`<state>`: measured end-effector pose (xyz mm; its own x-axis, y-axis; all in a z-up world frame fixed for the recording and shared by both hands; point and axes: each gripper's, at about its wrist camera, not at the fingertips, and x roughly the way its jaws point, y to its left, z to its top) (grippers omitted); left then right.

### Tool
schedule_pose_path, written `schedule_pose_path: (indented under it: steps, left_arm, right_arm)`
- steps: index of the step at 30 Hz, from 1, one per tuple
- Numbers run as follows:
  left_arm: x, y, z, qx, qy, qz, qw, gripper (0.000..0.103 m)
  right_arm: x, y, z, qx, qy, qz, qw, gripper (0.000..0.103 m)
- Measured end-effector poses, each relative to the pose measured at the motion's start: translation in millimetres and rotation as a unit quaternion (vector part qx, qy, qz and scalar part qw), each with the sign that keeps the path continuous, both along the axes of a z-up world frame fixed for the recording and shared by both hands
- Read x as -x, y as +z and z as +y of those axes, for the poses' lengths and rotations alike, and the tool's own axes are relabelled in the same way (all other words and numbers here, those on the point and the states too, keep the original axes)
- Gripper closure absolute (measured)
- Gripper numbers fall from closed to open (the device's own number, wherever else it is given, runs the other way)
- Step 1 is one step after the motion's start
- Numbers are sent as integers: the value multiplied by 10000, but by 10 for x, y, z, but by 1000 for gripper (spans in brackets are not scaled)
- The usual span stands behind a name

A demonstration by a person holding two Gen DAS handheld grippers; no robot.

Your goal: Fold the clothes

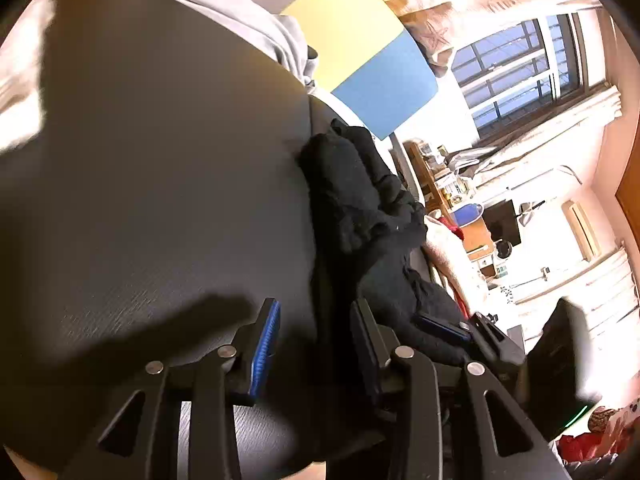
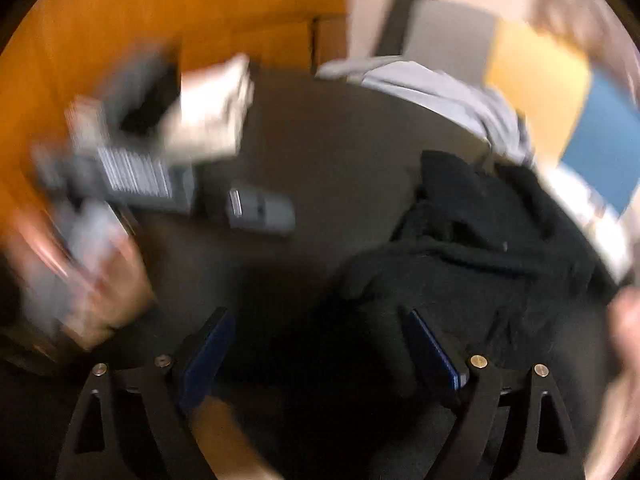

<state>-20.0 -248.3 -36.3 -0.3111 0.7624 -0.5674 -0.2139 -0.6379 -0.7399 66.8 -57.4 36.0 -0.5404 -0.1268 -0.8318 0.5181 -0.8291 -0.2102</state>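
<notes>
Surface: a dark grey textured round tabletop (image 1: pixel 160 168) is seen in both wrist views; its far edge is covered by cloth.
Task garment: a crumpled black fabric garment (image 1: pixel 360 200) is heaped on the right part of the tabletop, near its edge; in the right wrist view the same heap (image 2: pixel 492 240) is spread ahead and to the right of the fingers.
Second garment: a light grey cloth garment (image 1: pixel 248 20) is draped over the far rim of the tabletop, beyond the black one.
Left gripper (image 1: pixel 316 336): its black fingers with blue ribbed pads are held apart; nothing is clamped between them, and the black garment lies just ahead of the gap.
Right gripper (image 2: pixel 320 352): its fingers are spread wide over the near part of the tabletop; the right finger is seen at the lower edge of the black garment, and contact cannot be told because of blur.
Other items: a small grey rectangular device (image 2: pixel 260 210) is lying on the tabletop to the left of the black garment; a blurred pale box (image 2: pixel 208 116) is seen farther left.
Background: a yellow and blue panel (image 1: pixel 360 52) is seen beyond the table.
</notes>
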Motion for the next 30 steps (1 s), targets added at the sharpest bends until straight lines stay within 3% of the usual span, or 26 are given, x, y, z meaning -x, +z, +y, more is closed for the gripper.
schedule_pose_path:
  steps: [1, 2, 3, 5, 7, 11, 15, 16, 17, 19, 21, 23, 27, 29, 30]
  left_arm:
    - [-38, -25, -49, -25, 51, -40, 10000, 66]
    - [-48, -35, -67, -2, 79, -95, 9999, 65]
    - [-52, -42, -80, 29, 102, -151, 9998, 65]
    - [-52, -34, -97, 81, 122, -207, 9997, 65]
    - [-54, 27, -106, 55, 193, -66, 9998, 65]
    - [-64, 15, -13, 87, 106, -52, 9999, 64]
    - [-41, -71, 175, 51, -95, -242, 9996, 64]
    - [-34, -68, 254, 66, -202, -250, 9995, 64]
    - [-26, -63, 337, 86, -314, -254, 9991, 64]
    - [3, -35, 524, 103, -553, -240, 9981, 64]
    - [49, 16, 742, 91, -813, -202, 9964, 64]
    - [112, 56, 957, 88, -1033, -189, 9944, 64]
    - [326, 58, 1340, 145, -1186, -307, 9924, 64]
    - [434, 8, 1483, 304, -977, -435, 9938, 64]
    - [490, -21, 1520, 339, -855, -501, 9945, 63]
  right_arm:
    - [-2, -132, -102, -428, 83, 23, 9990, 24]
    - [7, -246, -163, -708, 121, 2, 9974, 61]
    - [41, -314, -125, -632, 52, -126, 9979, 80]
    - [99, -326, -46, -398, -96, -251, 9988, 85]
    - [132, -153, 122, 3, -362, -244, 9990, 90]
    - [41, 521, 811, 619, -1147, 474, 9903, 90]
    - [-149, 1151, 1864, 779, -2246, 1167, 9643, 90]
    - [-210, 1232, 2159, 756, -2616, 1284, 9536, 90]
    - [-272, 1313, 2454, 732, -2982, 1398, 9414, 99]
    - [-388, 1368, 3144, 728, -3852, 1461, 9083, 101]
    - [-505, 1242, 3849, 759, -4764, 1263, 8668, 99]
    - [-671, 1058, 4198, 1068, -5097, 1173, 8456, 95]
    - [-969, 743, 4136, 1770, -4971, 1006, 8435, 91]
    - [-1099, 623, 3930, 2300, -4612, 853, 8527, 65]
    - [-1122, 574, 3792, 2567, -4404, 792, 8566, 61]
